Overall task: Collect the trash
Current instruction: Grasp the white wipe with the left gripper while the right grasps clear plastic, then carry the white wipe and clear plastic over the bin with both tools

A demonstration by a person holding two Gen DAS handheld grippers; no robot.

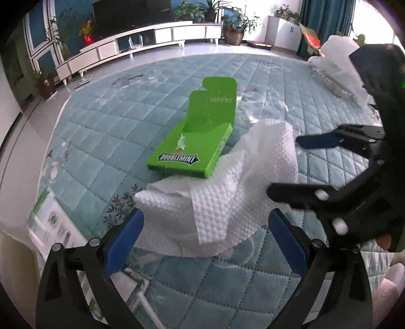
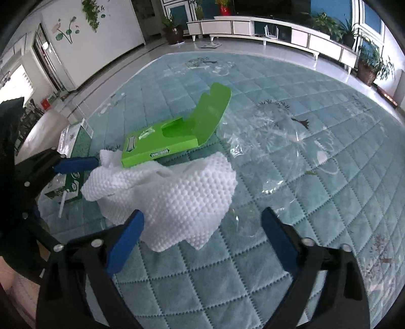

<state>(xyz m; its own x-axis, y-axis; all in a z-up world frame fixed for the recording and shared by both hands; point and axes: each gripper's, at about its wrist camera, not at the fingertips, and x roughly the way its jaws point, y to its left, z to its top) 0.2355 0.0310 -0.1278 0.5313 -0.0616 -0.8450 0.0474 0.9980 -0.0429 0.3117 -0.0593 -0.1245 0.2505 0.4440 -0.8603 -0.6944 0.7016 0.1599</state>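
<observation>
White embossed paper towel [image 1: 215, 200] fills the left wrist view's centre; the left gripper [image 1: 206, 236] spreads wide around it, likely for a pinch. At 12 o'clock the green gum box [image 1: 195, 149] lies open, apparently empty.

Right view: the right gripper [image 2: 202, 239] gapes wide, towel at 11 o'clock.

A home living room: long white TV stand [image 1: 141, 40] under a dark TV [image 1: 129, 15], potted plants [image 1: 235, 27], teal curtain [image 1: 321, 17], quilted rug [image 2: 278, 177] on glossy floor [image 2: 131, 63].
</observation>
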